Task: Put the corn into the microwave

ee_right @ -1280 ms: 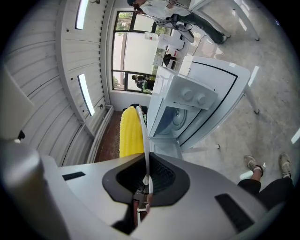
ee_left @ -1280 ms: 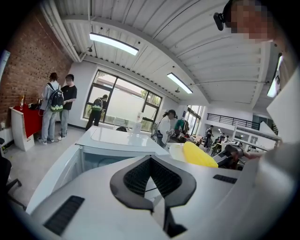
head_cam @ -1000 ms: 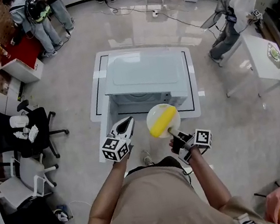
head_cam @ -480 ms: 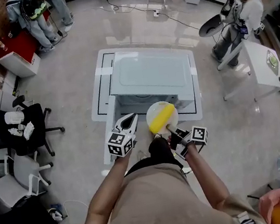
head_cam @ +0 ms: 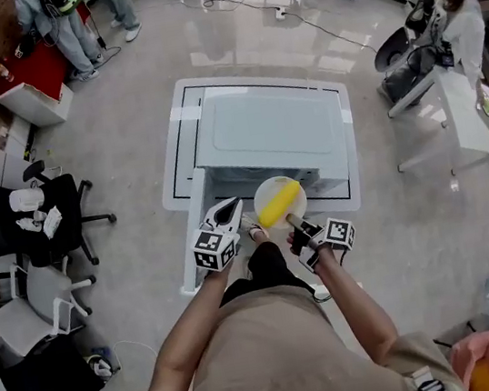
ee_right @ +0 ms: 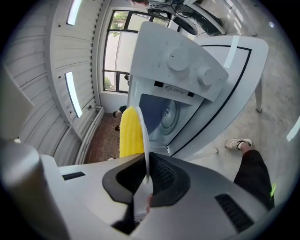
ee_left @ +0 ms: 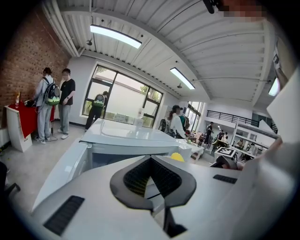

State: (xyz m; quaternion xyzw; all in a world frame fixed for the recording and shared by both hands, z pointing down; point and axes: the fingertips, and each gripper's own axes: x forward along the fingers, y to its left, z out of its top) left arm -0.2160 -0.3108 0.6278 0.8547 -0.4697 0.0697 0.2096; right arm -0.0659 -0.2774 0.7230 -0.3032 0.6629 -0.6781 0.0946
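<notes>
A yellow corn cob [head_cam: 280, 203] lies on a round white plate [head_cam: 267, 192]. My right gripper [head_cam: 294, 224] is shut on the plate's near rim and holds it just in front of the open white microwave [head_cam: 267, 131]. In the right gripper view the plate [ee_right: 145, 140] runs edge-on between the jaws, with the corn [ee_right: 130, 133] on its left and the microwave cavity [ee_right: 161, 115] beyond. My left gripper [head_cam: 226, 208] hangs to the left of the plate, shut and empty, near the open door [head_cam: 194, 235]. In the left gripper view that gripper [ee_left: 150, 161] faces the microwave [ee_left: 126, 140].
The microwave stands on a low white table [head_cam: 177, 150] with a black border line. Black and white office chairs [head_cam: 42, 222] are at the left. People stand by a red-topped counter [head_cam: 29, 86] at the back left. A white desk [head_cam: 471, 117] is at the right.
Both grippers have moved forward and down toward the microwave. The plate with the corn now sits closer to the open front.
</notes>
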